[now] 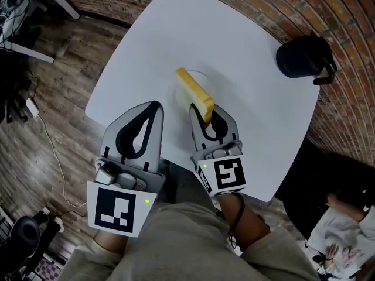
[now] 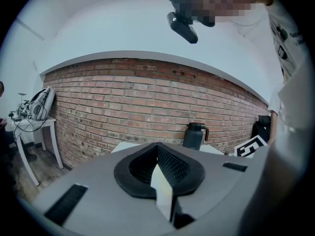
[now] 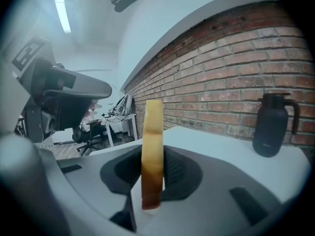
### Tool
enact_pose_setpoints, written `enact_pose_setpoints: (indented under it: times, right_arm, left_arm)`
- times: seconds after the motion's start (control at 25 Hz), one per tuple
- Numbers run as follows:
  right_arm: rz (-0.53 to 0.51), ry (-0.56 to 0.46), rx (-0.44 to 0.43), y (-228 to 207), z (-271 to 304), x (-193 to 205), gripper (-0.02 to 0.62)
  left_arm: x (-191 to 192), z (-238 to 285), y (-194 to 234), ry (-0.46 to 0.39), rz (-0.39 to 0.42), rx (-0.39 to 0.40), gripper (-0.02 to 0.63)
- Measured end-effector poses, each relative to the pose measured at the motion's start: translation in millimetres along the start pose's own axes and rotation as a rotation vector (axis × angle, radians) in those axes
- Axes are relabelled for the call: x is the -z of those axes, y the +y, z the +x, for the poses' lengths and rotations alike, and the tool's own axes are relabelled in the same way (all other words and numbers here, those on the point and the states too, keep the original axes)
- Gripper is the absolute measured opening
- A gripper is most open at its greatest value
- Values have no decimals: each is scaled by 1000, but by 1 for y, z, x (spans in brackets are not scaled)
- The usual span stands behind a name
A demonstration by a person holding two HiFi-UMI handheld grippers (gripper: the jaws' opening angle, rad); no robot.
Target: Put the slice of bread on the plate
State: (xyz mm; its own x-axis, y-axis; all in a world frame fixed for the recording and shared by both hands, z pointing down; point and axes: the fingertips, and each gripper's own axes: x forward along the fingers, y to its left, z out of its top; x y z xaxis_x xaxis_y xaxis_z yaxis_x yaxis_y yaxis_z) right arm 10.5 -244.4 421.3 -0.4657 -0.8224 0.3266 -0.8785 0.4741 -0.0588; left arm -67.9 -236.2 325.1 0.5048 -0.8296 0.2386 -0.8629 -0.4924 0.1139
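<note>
My right gripper (image 1: 202, 115) is shut on a slice of bread (image 1: 194, 89), held on edge with its brown crust toward the jaws. The slice hangs over the middle of the white table (image 1: 146, 45), just above a faint white plate (image 1: 208, 78). In the right gripper view the bread (image 3: 152, 146) stands upright between the pads. My left gripper (image 1: 154, 105) sits beside it at the table's near edge, jaws shut with nothing in them; in its own view the left gripper's tips (image 2: 158, 149) meet.
A black thermos jug (image 1: 302, 57) stands at the table's far right corner, against the brick wall (image 2: 147, 97). A white desk with cables (image 1: 35, 4) is off to the left over the wooden floor. A seated person's clothing (image 1: 343, 230) shows at lower right.
</note>
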Motion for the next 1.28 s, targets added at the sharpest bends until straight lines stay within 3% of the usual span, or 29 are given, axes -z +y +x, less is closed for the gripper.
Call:
enact_pose_setpoints:
  times: [0.6,1.04,1.28]
  right_arm:
    - [96,67,-59,1,16,30,87]
    - [339,129,-141,3,29,48,87]
    - [419,139,-151,-5,37,53,94]
  left_arm:
    - [1,7,-3,14,0,-16,9]
    - [1,8,-2,19,-11,-30,11]
    - [2,7,0,22,-15,-35,11]
